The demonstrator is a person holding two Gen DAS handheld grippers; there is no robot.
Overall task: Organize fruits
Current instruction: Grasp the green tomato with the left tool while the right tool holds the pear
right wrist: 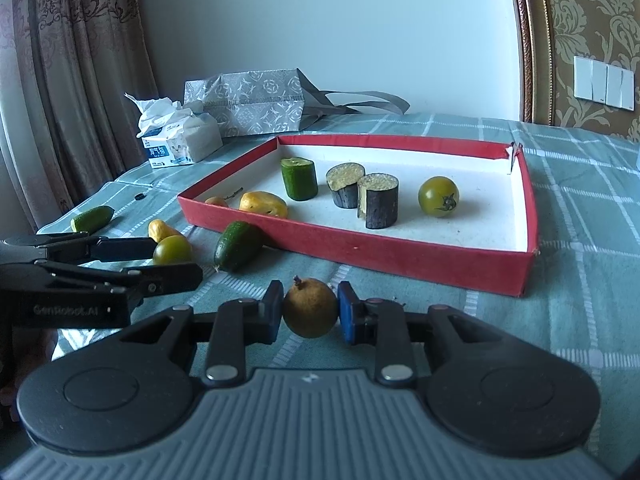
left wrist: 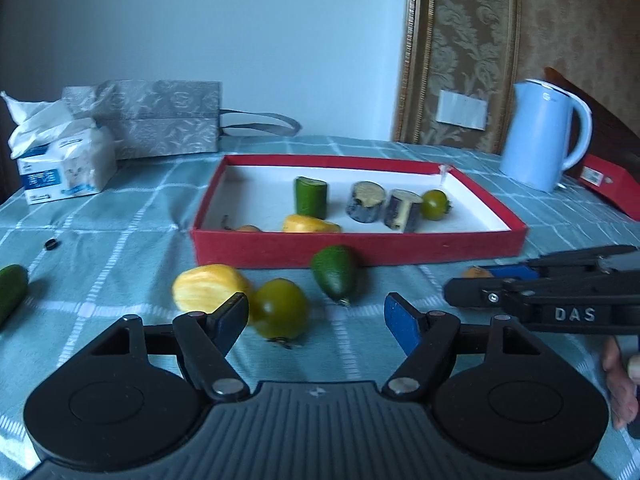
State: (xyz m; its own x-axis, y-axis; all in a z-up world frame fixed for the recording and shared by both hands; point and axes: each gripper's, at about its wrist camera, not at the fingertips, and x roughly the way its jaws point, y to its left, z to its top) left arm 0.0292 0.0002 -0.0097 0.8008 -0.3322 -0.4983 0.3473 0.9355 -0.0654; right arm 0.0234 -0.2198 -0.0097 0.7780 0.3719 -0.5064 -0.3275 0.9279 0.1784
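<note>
Brown and round, a small stemmed fruit (right wrist: 310, 307) sits clamped between the pads of the right gripper (right wrist: 309, 312), just off the near wall of the red tray (right wrist: 400, 256) on the checked tablecloth (right wrist: 580, 240). The left gripper (left wrist: 316, 320) has its jaws standing apart with nothing between them; a green tomato (left wrist: 280, 308) lies just past its left finger, with a yellow fruit (left wrist: 208, 290) touching that tomato on the far left side. A small dark green cucumber (left wrist: 335, 274) lies beside them, close against the tray's near wall.

Inside the tray, a cucumber chunk (right wrist: 299, 179) stands upright toward the middle, two eggplant pieces (right wrist: 362, 194) stand side by side to its right, and a second green tomato (right wrist: 438, 196) rests farther right. A yellow piece (right wrist: 263, 204) and a small orange fruit (right wrist: 216, 201) lie against the tray's near wall at the left end.

Toward the cloth's left edge lies another cucumber (right wrist: 93, 218), with a small black ring (right wrist: 139, 196) beyond it. At the far left corner sit a tissue pack (right wrist: 180, 142) and a grey patterned bag (right wrist: 248, 104). A pale blue kettle (left wrist: 544, 136) stands at the far right, a red box (left wrist: 612, 184) beside it. A person's fingers (left wrist: 620, 384) show at the right edge of the left wrist view.
</note>
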